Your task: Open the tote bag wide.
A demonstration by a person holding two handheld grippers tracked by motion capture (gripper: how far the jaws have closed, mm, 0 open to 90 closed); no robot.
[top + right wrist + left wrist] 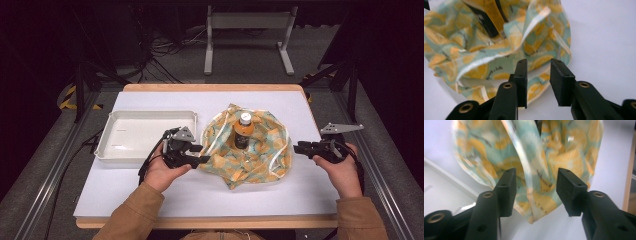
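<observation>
**Bottle standing in loose bag; both grippers at its edges, jaws apart**

Near edge of table [150, 200]: the person's forearms come in from below, tan sleeves at the bottom corners. Left hand [162, 172] holds the left gripper [202, 154] level, pointing right at the bag's left edge. In the left gripper view the jaws stand wide apart with a fold of the bag [531, 157] hanging between them; the pads do not press on it. Right hand [342, 170] holds the right gripper [298, 148] level, pointing left, just beside the bag's right edge. In the right gripper view the jaws are parted; the cloth [499, 42] lies just ahead of and under the tips, not clamped.

Mid-table: the bag [260, 150], yellow-and-teal print, lies slumped and open. The bottle [243, 131] stands upright in its middle, white cap up.

Left of the bag: a white tray [107, 145], close behind the left gripper.

Beyond the table: floor cables and a grey stand [247, 22].
</observation>
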